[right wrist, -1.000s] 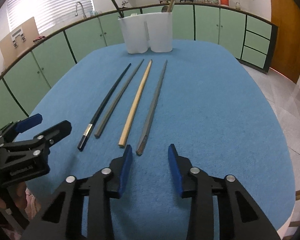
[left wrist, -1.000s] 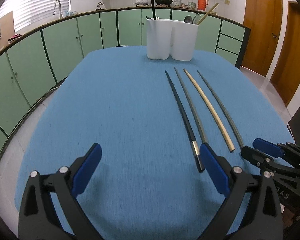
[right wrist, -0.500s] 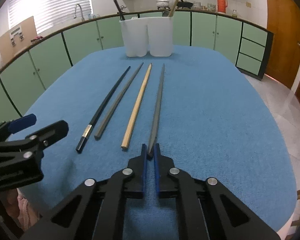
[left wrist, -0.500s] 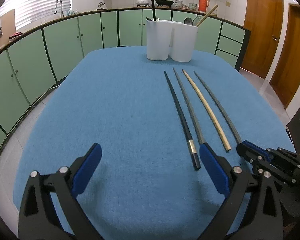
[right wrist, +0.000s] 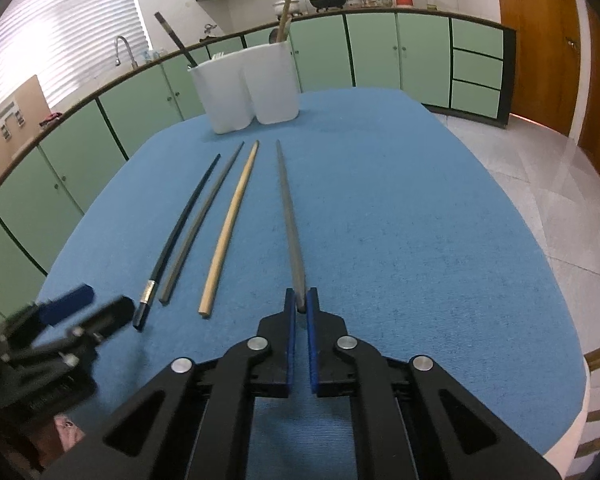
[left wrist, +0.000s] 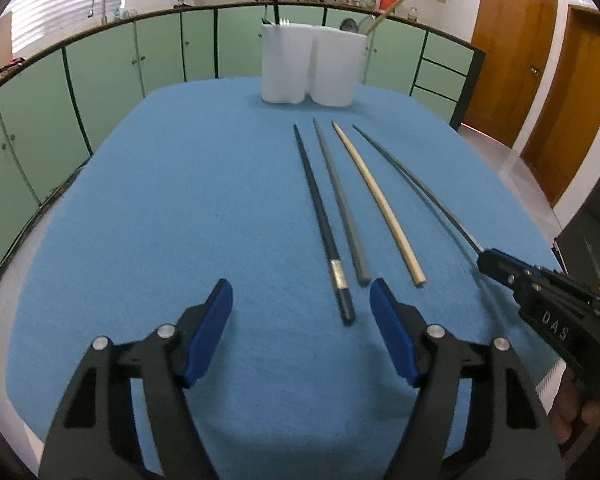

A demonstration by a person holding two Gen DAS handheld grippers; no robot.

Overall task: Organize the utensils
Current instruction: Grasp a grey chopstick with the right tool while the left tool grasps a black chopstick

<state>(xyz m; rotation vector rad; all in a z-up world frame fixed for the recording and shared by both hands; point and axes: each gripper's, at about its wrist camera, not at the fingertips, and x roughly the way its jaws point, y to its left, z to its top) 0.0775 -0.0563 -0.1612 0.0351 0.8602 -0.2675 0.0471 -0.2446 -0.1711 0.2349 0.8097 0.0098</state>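
on the blue tablecloth [right wrist: 400,220], your right gripper [right wrist: 301,306] clamps the grey chopstick [right wrist: 288,216]; your left gripper [left wrist: 301,305], jaws just narrowing, grasps nothing.

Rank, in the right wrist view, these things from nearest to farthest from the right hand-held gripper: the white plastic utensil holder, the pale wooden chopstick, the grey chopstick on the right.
1. Grey chopstick on the right: clamped in the right hand-held gripper.
2. Pale wooden chopstick: just left.
3. White plastic utensil holder: far end of table.
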